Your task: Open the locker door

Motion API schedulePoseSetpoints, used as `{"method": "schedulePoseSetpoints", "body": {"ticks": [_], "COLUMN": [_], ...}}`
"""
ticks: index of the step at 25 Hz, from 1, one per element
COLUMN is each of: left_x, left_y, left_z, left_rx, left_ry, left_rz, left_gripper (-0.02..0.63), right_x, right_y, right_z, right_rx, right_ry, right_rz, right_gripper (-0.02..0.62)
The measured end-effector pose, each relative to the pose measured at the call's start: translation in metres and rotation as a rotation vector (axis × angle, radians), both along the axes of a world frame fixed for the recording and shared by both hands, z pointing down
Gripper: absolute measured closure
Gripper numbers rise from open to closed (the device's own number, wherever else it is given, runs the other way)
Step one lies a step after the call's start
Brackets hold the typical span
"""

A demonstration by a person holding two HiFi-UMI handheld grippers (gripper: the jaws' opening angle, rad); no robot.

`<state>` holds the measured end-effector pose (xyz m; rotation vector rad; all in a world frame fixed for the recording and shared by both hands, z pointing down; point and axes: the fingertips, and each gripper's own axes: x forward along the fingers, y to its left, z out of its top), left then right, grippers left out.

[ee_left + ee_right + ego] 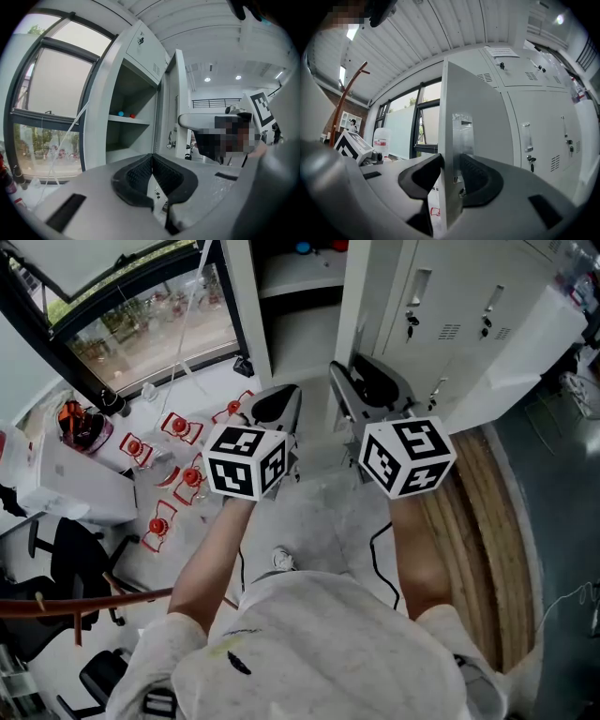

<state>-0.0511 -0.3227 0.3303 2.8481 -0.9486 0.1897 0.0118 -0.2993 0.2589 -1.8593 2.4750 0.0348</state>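
Note:
The grey locker door (471, 103) stands swung out from its open compartment (129, 136). My right gripper (450, 161) is shut on the door's free edge, one black pad on each face of the panel, beside the clear label holder (462, 131). In the head view that gripper (361, 371) meets the door (354, 306) edge-on. My left gripper (152, 159) hangs in the air to its left (281, 397), shut with nothing between its pads. A small blue ball (121, 113) and a red one (132, 115) lie on the locker's shelf.
Closed lockers with keys (530, 159) continue to the right of the door (450, 296). A large window (141, 324) fills the left wall, with several red-and-white clips (178, 427) on the floor below. A black office chair (56, 549) stands at left; a curved wooden strip (487, 549) runs at right.

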Motion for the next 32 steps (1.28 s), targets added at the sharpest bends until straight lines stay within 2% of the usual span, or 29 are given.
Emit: {"method": "schedulePoseSetpoints", "body": {"ticks": [9, 15, 23, 32], "left_x": [0.021, 0.037, 0.072, 0.11], "left_y": [0.016, 0.025, 0.038, 0.053], "left_z": [-0.008, -0.008, -0.009, -0.008], "left_rx": [0.015, 0.017, 0.023, 0.021], "left_ry": [0.001, 0.0, -0.002, -0.004], "left_rz": [-0.001, 0.018, 0.087, 0.164], "left_gripper": [0.6, 0.6, 0.6, 0.6], "right_x": [0.018, 0.032, 0.059, 0.097], "right_y": [0.017, 0.029, 0.049, 0.07], "right_z": [-0.001, 0.0, -0.001, -0.002], "right_rx": [0.021, 0.028, 0.043, 0.041], "right_ry": [0.002, 0.005, 0.046, 0.076], "right_rz": [-0.045, -0.038, 0.031, 0.125], "right_gripper": [0.462, 0.457, 0.459, 0.495]}}
